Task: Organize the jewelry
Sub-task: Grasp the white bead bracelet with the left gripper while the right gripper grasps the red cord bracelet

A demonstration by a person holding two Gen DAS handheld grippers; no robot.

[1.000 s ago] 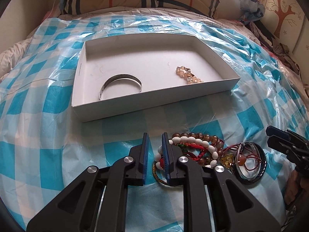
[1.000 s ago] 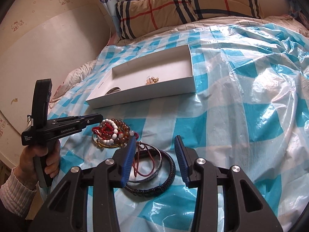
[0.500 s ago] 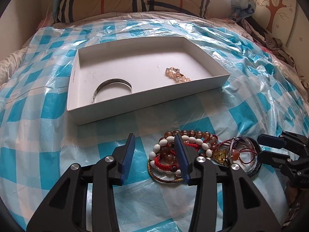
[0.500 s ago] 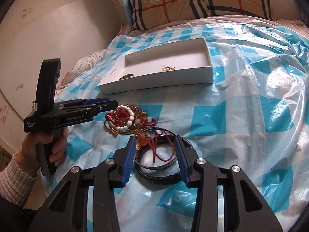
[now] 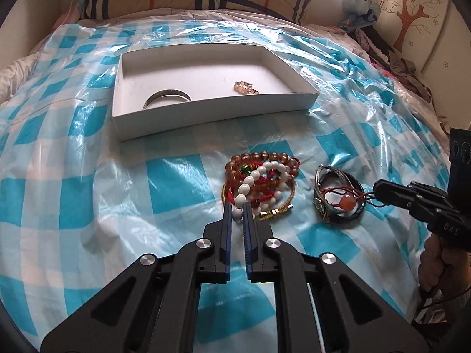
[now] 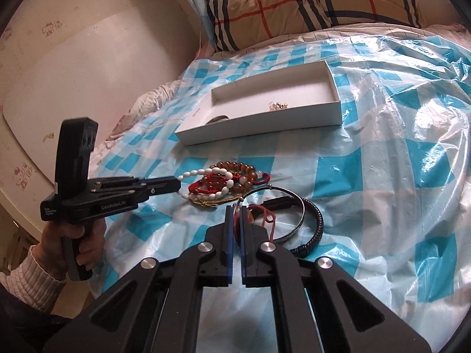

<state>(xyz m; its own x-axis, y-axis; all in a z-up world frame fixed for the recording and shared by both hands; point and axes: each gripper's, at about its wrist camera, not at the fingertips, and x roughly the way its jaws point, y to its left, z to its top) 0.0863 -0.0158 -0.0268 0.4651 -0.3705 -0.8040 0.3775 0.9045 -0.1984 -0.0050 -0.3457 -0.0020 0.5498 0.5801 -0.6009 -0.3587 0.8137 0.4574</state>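
Left wrist view: the white bead bracelet (image 5: 250, 182) lies on the tangled heap of amber and red strands on the bed, its near end pinched in the left tongs (image 5: 237, 214), which have just closed on it. Just right of the heap, apart from it, sit a metal bangle and black braided ring (image 5: 338, 194); the right tongs (image 6: 234, 220) have just closed on the red cord (image 6: 266, 217) looped there (a round orange bead hangs on it). Beyond, a shallow white cardboard box (image 5: 212, 111) holds a silver bangle (image 5: 166, 97) and small pale beads (image 5: 245, 86). Glossy blue-checked plastic sheet (image 5: 88, 194) lies bare left of the heap.
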